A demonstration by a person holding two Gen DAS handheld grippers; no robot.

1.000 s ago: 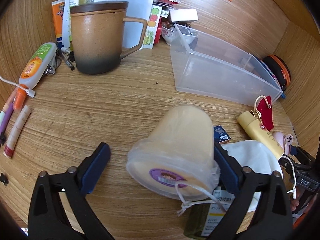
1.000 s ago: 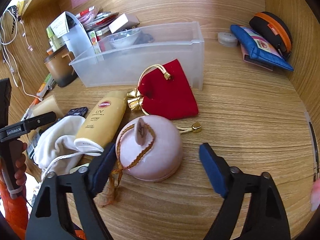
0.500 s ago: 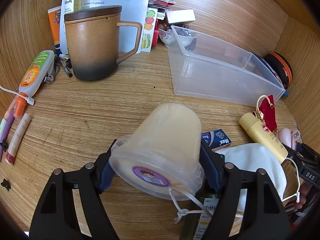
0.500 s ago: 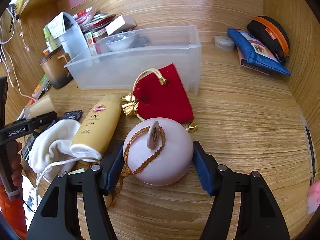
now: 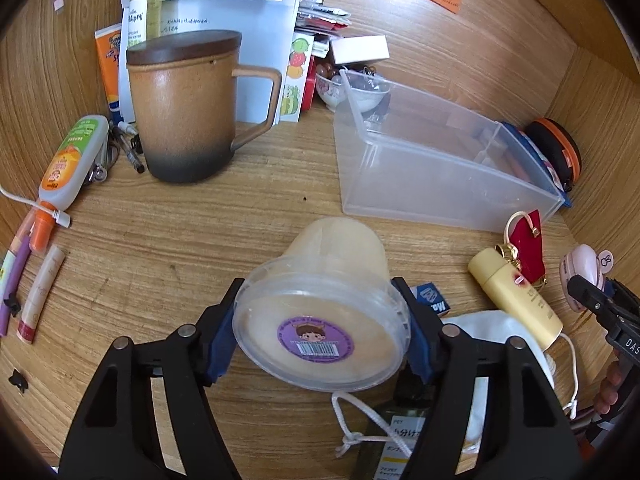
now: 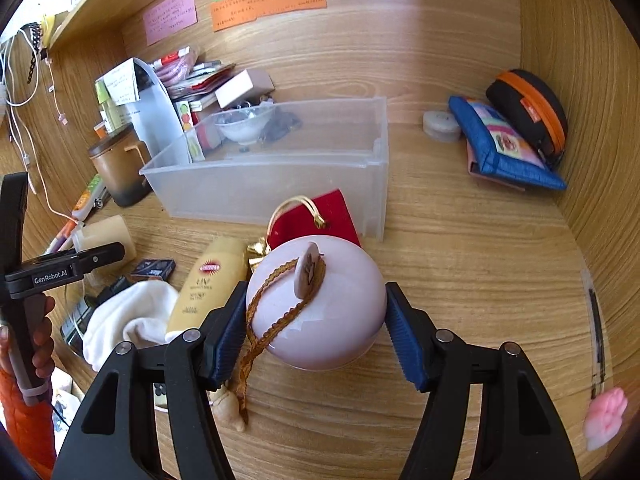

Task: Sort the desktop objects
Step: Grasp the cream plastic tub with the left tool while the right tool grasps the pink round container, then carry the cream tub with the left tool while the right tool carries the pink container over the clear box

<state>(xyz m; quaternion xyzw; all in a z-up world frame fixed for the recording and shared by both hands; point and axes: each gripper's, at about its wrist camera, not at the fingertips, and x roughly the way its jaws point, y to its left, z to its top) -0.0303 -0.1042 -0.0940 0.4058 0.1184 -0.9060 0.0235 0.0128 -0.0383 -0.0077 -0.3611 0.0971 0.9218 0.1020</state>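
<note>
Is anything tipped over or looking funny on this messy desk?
Yes. The beige plastic tub with a purple sticker is tilted on its side between the left gripper's fingers, not upright. The yellow sunscreen bottle lies flat beside a crumpled white cloth pouch. Nothing looks spilled or broken.

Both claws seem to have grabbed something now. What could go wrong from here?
The pink ball is smooth and round, so it might slip from the right gripper. Its gold cord dangles and could snag. The left gripper pinches the plastic cup only at its rim, which might flex or pop free.
</note>
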